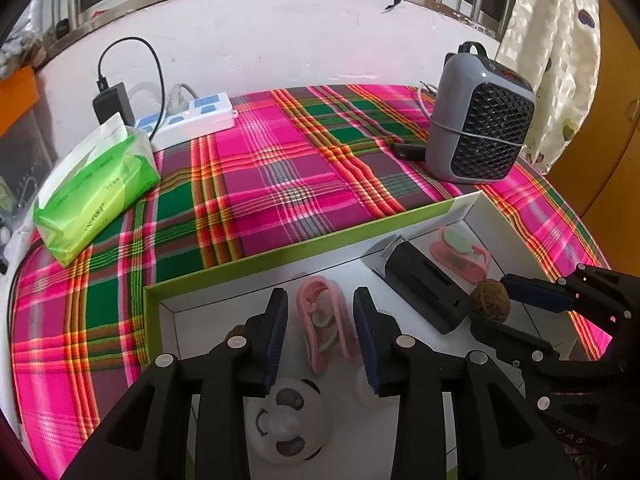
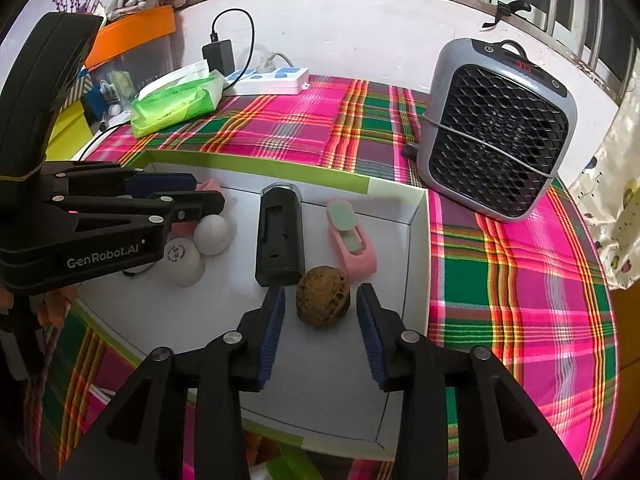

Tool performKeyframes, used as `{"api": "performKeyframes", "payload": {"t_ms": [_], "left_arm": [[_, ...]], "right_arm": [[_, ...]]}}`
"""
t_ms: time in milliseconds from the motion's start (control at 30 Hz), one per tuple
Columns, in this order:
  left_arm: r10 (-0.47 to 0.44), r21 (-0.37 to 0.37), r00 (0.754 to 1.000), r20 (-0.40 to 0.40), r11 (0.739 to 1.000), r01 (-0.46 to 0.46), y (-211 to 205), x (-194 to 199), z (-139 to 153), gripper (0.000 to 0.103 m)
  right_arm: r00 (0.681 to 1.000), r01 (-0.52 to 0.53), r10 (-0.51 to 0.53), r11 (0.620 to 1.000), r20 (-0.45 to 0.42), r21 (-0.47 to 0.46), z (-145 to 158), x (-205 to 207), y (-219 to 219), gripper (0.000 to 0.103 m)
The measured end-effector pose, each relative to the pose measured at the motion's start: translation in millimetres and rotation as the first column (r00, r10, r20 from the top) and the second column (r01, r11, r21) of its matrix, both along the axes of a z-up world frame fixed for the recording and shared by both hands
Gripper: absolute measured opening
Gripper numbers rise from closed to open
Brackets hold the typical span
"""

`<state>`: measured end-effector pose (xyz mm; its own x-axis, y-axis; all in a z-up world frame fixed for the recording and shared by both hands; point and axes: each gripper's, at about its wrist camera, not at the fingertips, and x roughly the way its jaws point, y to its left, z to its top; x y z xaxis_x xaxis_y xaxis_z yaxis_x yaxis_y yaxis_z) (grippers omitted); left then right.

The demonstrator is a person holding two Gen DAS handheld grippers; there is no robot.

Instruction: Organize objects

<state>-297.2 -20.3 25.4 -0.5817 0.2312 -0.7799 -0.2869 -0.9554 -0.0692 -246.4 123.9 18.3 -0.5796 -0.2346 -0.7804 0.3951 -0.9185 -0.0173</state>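
On a pink plaid tablecloth (image 2: pixel 500 280) by a barred window, a shallow white box (image 2: pixel 414 232) collects small items: the left gripper (image 1: pixel 320 332) stands spread around a pink clip (image 1: pixel 326 328), the right gripper (image 2: pixel 320 332) spread around a walnut (image 2: pixel 323 300), both apparently just released there.

Shallow white box with green rim (image 2: pixel 416 216): lying open, holding all items below.

Walnut (image 2: pixel 323 301): brown, wrinkled, sitting on the box floor between the parted pads of the right hand-held gripper (image 2: pixel 320 312), touching neither.

Pink clip (image 1: pixel 326 322): lying lengthwise between the parted pads of the left hand-held gripper (image 1: pixel 320 328).

Black rectangular device (image 2: pixel 279 236): lying flat just beyond the right hand-held gripper, beside the walnut.

Second pink clip (image 2: pixel 351 238): lying ahead and right of the walnut.

Two white balls (image 2: pixel 200 244): resting beside the left hand-held gripper.
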Motion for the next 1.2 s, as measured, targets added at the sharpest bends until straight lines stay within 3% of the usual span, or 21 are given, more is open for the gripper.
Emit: {"api": "performKeyframes", "payload": {"t_ms": [700, 1200], "left_arm": [[0.0, 0.003, 0.996, -0.087, 1.0, 0.001, 0.9, 58.1, 31.0, 0.032], [0.034, 0.007, 0.989, -0.147, 0.999, -0.033, -5.9, 114.3, 37.6, 0.032]], "right_arm": [[0.998, 0.042, -0.043, 0.998, -0.047, -0.04, 17.8, 28.7, 8.1, 0.041], [0.993, 0.064, -0.072, 0.994, -0.09, -0.086, 29.3, 67.9, 16.4, 0.041]]}}
